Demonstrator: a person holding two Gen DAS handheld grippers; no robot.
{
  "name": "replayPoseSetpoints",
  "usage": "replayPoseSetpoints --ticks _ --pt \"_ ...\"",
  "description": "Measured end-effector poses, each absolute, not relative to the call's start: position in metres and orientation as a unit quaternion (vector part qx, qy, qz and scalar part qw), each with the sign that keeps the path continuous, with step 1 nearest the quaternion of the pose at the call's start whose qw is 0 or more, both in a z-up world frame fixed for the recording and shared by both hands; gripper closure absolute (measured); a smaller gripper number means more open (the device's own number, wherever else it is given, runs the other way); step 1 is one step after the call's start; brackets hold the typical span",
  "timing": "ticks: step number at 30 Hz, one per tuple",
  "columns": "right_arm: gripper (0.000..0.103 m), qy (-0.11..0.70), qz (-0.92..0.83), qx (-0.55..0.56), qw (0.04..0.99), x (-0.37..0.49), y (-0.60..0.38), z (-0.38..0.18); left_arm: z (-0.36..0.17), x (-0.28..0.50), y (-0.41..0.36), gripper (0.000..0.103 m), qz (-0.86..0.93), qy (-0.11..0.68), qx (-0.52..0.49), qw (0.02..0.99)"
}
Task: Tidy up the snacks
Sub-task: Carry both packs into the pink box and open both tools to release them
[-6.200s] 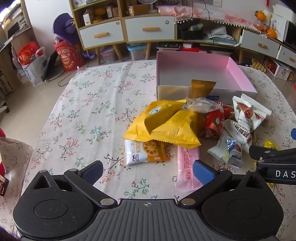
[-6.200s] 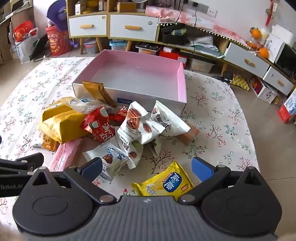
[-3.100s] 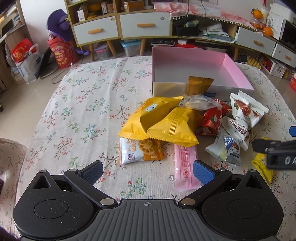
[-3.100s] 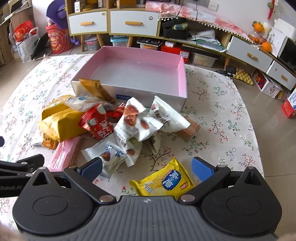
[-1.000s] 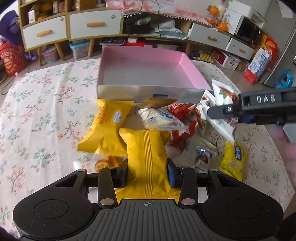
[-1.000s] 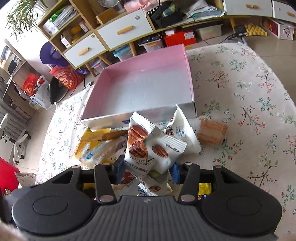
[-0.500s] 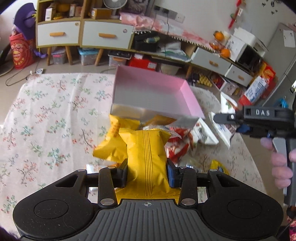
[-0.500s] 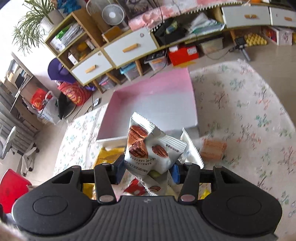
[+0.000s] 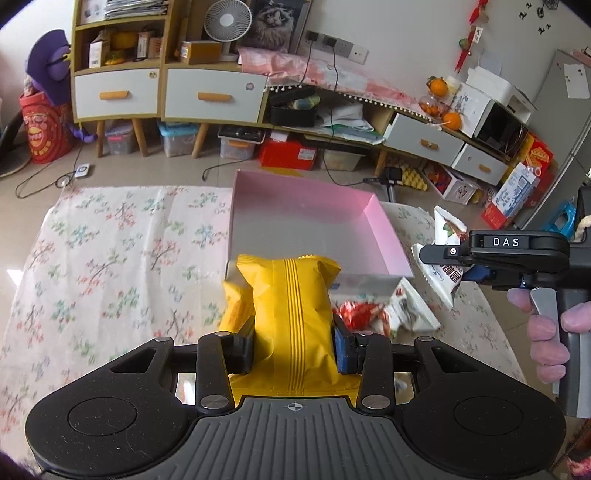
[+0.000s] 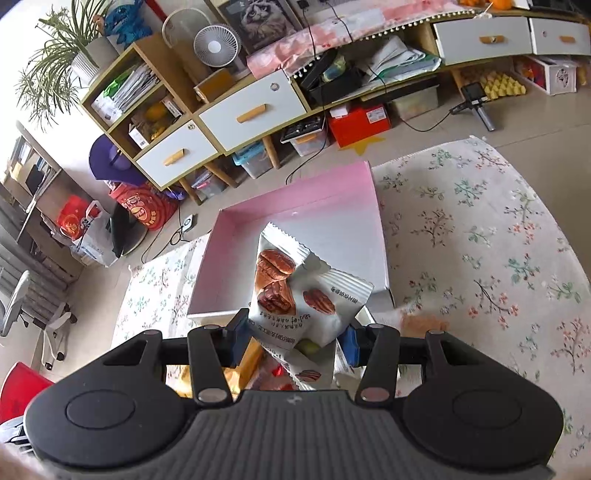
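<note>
My left gripper (image 9: 294,341) is shut on a yellow snack bag (image 9: 291,302), held up above the table just short of the pink box (image 9: 295,214). The box is empty inside. My right gripper (image 10: 293,338) is shut on a white pecan snack packet (image 10: 295,295), lifted over the box's near wall (image 10: 221,314). In the left wrist view the right gripper (image 9: 458,262) shows at the right with that white packet (image 9: 443,273), a person's hand (image 9: 546,332) on its handle. Another yellow bag (image 9: 232,302), red packets (image 9: 354,312) and a white packet (image 9: 406,310) lie by the box.
A floral tablecloth (image 9: 110,258) covers the table. A brown wafer pack (image 10: 421,323) lies right of the box. Beyond the table stand drawer cabinets (image 9: 166,96), floor boxes (image 9: 288,153) and a fan (image 9: 219,22).
Both grippers have risen with their snacks since a second ago, and the views have tipped up toward the room. The pile of snacks has dropped lower in both views.
</note>
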State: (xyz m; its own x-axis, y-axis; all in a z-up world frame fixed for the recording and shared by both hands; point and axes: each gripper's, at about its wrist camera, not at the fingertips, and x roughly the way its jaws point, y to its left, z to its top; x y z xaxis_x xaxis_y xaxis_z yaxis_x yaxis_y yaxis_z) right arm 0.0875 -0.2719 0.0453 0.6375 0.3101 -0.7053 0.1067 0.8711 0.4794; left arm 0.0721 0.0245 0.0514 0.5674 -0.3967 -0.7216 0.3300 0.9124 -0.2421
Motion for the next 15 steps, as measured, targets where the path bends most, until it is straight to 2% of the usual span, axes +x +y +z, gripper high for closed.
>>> replayPoseSetpoints --ticks 15 --pt "0.057 0.441 0.052 0.246 0.862 0.160 -0.282 0.008 0.009 0.200 -0.043 0.067 -0.218 0.404 0.003 0.888"
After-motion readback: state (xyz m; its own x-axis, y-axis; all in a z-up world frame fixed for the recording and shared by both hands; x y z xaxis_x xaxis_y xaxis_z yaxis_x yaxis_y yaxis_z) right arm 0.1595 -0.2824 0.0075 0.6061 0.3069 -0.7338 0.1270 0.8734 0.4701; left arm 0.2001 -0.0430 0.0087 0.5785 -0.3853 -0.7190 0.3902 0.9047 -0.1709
